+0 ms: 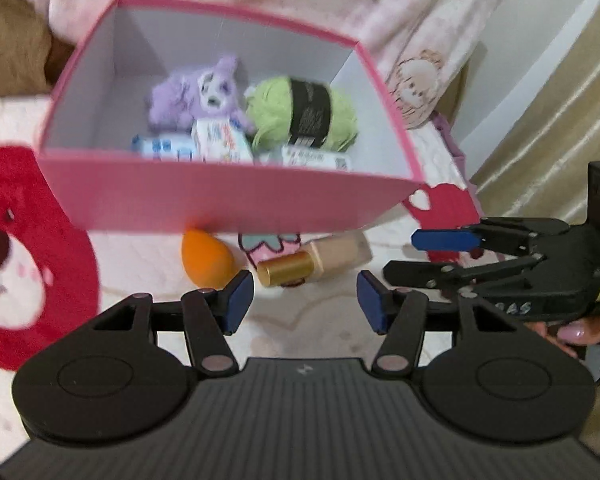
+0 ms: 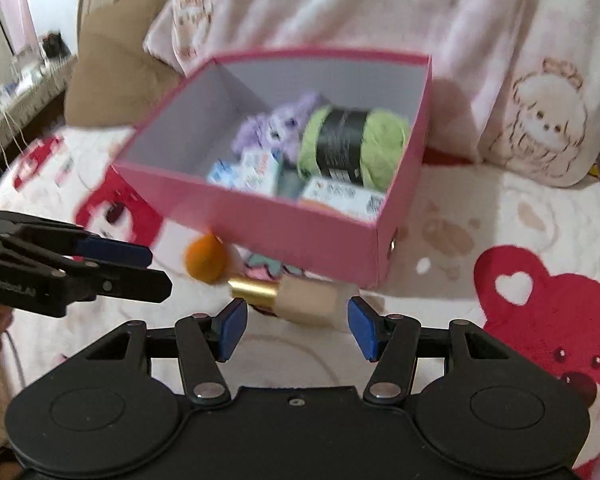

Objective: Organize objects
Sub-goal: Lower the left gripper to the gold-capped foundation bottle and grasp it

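Hovering low, both hand-held grippers, left [image 1: 305,300] and right [image 2: 298,322], gape empty near the bottle [image 2: 300,300], lower centre, below the box [image 2: 300,232].

Bed [image 2: 440,208]: covered by a white quilted sheet printed with red bears.
Pink box [image 2: 300,236]: open-topped, sitting mid-bed, in front of the pillows.
Orange sponge [image 2: 204,260]: egg-shaped, on the sheet, tucked against the box's near wall.
Foundation bottle [image 2: 296,300]: gold cap, lying on its side just beside the sponge.
Pillows [image 2: 380,8]: pale pink, heaped at the bed's far edge.
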Motion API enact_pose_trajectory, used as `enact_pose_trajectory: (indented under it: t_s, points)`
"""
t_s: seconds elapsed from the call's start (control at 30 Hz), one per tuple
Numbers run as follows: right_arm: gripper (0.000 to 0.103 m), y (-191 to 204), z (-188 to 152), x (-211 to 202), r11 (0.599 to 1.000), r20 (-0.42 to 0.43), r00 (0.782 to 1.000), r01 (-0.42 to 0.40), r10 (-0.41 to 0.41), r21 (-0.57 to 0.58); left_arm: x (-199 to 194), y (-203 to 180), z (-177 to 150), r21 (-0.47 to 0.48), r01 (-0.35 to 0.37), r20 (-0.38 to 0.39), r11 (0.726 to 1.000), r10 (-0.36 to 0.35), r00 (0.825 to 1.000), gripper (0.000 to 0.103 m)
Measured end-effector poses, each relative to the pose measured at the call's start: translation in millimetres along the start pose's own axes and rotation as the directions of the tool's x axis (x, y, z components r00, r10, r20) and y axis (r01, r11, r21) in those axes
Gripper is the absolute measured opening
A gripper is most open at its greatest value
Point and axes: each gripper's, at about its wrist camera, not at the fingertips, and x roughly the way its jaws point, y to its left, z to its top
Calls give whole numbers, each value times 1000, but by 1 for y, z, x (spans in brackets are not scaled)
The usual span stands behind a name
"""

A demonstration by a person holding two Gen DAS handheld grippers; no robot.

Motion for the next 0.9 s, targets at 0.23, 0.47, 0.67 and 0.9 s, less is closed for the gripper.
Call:
enact_pose_trajectory:
  t_s: [0.23,0.47,0.67,0.9]
  points:
    - [65,8,-13,40,975,-60,994,75,-90,-210,44,13,-22,-79,17,23,997,-15,1000,48]
    - [69,16,-15,62,920,-76,987,101,-139,-378,64,20,-28,-118,34,76,992,-25,997,46]
    - [71,14,-13,77,929,-53,989,109,-136,-355,69,28,-25,-103,20,123,995,-7,992,46]
    - [72,14,-14,70,959,-41,994,87,-101,-270,78,30,-26,-94,80,107,992,-70,992,45]
